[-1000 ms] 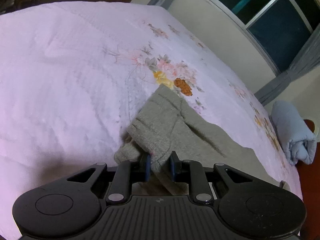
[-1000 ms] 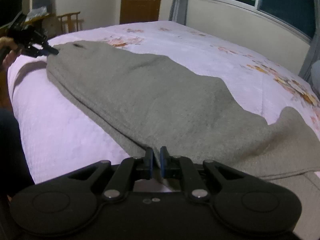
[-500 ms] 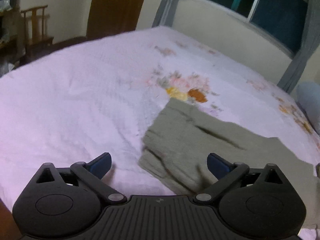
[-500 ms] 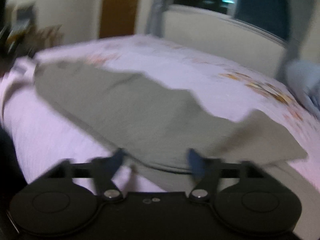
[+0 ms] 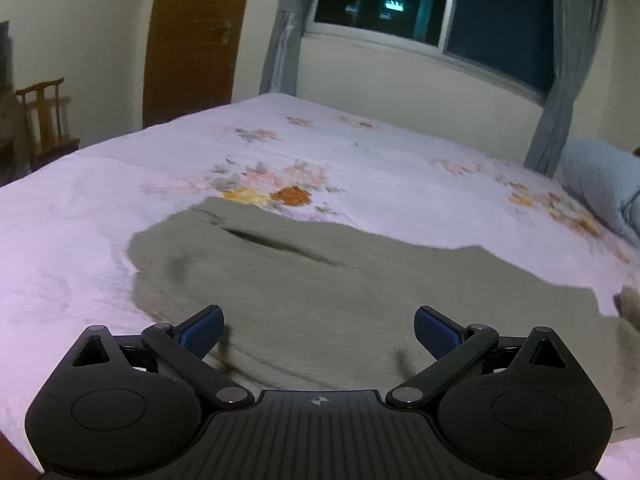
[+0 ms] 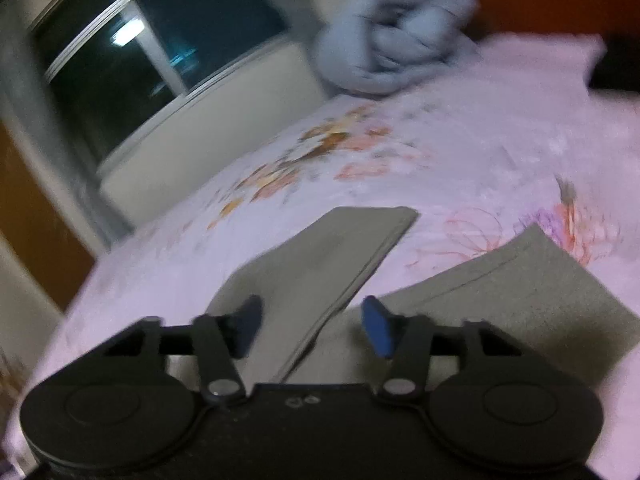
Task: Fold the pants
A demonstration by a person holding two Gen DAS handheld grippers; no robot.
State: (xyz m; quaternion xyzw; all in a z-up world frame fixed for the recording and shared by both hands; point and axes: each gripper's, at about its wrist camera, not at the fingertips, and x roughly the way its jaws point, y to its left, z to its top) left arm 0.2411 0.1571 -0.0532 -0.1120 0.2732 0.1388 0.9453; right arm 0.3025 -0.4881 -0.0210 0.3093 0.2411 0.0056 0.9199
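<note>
Grey-green pants (image 5: 320, 280) lie flat on the bed, waist end toward the left in the left wrist view. My left gripper (image 5: 318, 330) is open and empty, hovering over the near part of the pants. In the blurred right wrist view the two leg ends (image 6: 332, 256) lie spread apart on the sheet, the second leg (image 6: 528, 292) to the right. My right gripper (image 6: 310, 326) is open and empty just above the leg ends.
The bed has a pale pink floral sheet (image 5: 100, 208). A rolled light-blue blanket (image 5: 600, 176) lies at the bed's far right, also seen in the right wrist view (image 6: 400, 36). A wooden chair (image 5: 44, 120) and a door (image 5: 192, 36) stand beyond the bed, with a window (image 5: 440, 4) behind.
Both grippers were shut on the pants a second ago; both have opened and let go. The left has lifted back; the right has swung toward the leg ends.
</note>
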